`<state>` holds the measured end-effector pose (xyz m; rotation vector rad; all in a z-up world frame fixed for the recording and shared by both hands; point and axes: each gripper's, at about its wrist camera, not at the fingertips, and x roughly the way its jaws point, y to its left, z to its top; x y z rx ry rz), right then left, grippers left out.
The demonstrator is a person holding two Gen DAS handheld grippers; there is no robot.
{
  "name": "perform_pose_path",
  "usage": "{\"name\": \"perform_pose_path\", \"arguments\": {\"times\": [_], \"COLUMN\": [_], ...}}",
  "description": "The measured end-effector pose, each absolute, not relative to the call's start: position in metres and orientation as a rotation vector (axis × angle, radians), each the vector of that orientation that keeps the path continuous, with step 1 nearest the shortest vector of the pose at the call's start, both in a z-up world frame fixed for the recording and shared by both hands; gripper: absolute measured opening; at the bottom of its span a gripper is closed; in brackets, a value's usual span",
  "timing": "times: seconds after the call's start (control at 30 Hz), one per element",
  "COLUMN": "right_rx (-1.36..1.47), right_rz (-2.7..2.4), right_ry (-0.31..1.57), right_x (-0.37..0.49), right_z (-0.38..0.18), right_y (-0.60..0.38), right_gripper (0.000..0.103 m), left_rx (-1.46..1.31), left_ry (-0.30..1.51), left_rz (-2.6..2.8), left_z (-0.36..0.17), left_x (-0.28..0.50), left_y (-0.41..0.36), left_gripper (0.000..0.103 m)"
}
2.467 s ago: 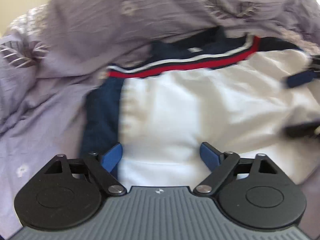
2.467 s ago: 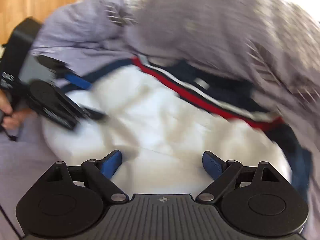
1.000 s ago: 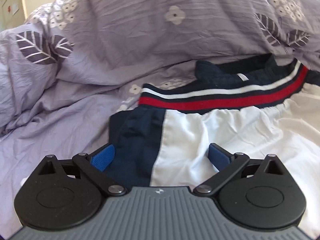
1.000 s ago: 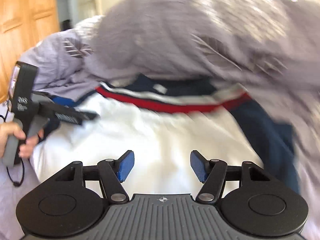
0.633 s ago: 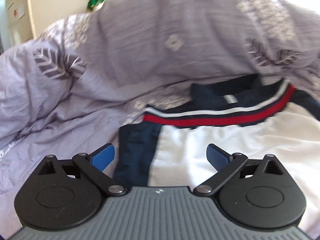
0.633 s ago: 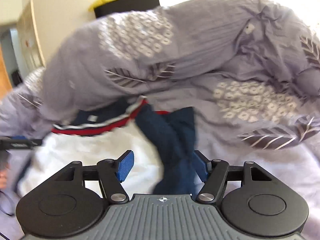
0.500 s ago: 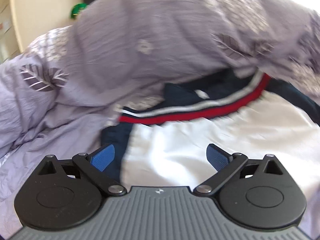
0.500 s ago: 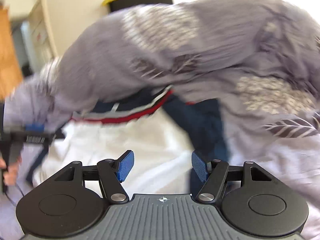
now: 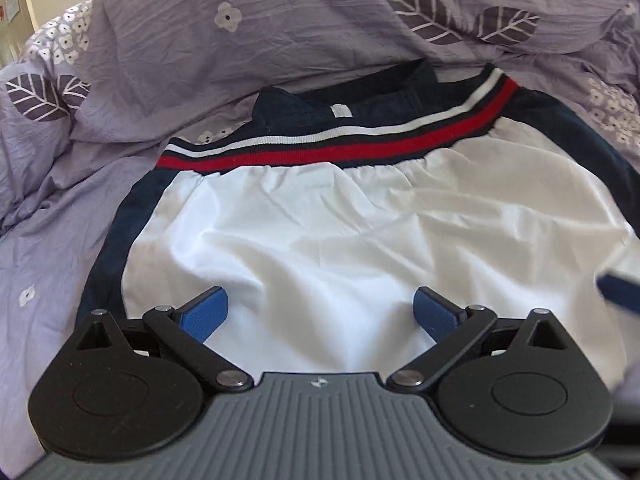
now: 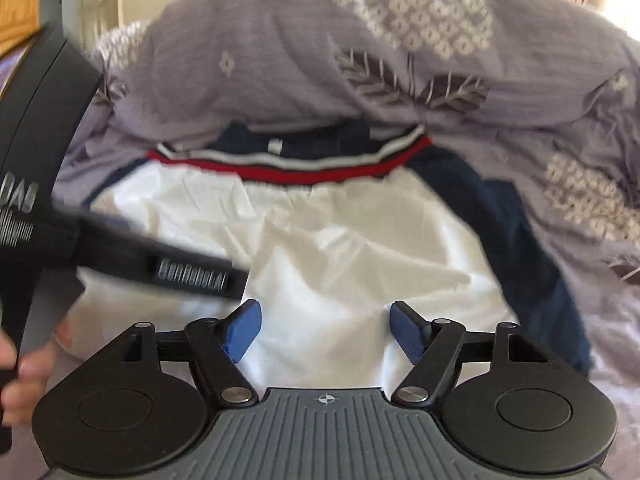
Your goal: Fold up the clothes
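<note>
White shorts (image 9: 340,240) with navy side panels and a red, white and navy waistband (image 9: 340,148) lie flat on a purple bed cover. My left gripper (image 9: 322,312) hovers open over the white fabric near the hem, with nothing pinched. A blue fingertip (image 9: 618,288) of the right gripper shows at the right edge. In the right wrist view the shorts (image 10: 340,248) fill the middle. My right gripper (image 10: 326,330) is over the white cloth with its jaws opening and nothing pressed between them. The left tool's black body (image 10: 120,256) crosses close on the left, held by a hand (image 10: 24,372).
A bunched purple duvet (image 9: 280,40) with leaf and flower print rises right behind the waistband, also the duvet (image 10: 360,60) in the right wrist view. The flat purple sheet (image 9: 40,280) spreads to the left. A wooden door (image 10: 16,8) shows at the far upper left.
The left gripper slid from the left navy panel to over the white middle. The right gripper swung back from the right navy side to the middle, jaws wider. The two tools are now close together.
</note>
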<state>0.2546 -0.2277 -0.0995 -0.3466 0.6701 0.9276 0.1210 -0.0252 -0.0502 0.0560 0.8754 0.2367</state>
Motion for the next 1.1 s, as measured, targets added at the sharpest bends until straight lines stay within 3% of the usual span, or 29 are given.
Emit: {"name": "perform_pose_path", "arguments": {"times": [0.6,0.87,1.1], "right_rx": [-0.376,-0.381,-0.225], "right_rz": [0.948,0.953,0.959], "right_ry": [0.691,0.696,0.755], "right_x": [0.251,0.25,0.26], "right_z": [-0.124,-0.122,-0.095], "right_y": [-0.226,-0.226,-0.265], "right_gripper": [0.076,0.077,0.078], "left_rx": [0.077,0.066,-0.048], "left_ry": [0.766,0.89,0.909], "left_rz": [0.326,0.421,0.369], "left_z": [-0.066,-0.076,-0.055], "left_x": [0.248,0.316,0.297], "left_y": [-0.008,0.012,0.03], "left_gripper": [0.103,0.103,0.103]}}
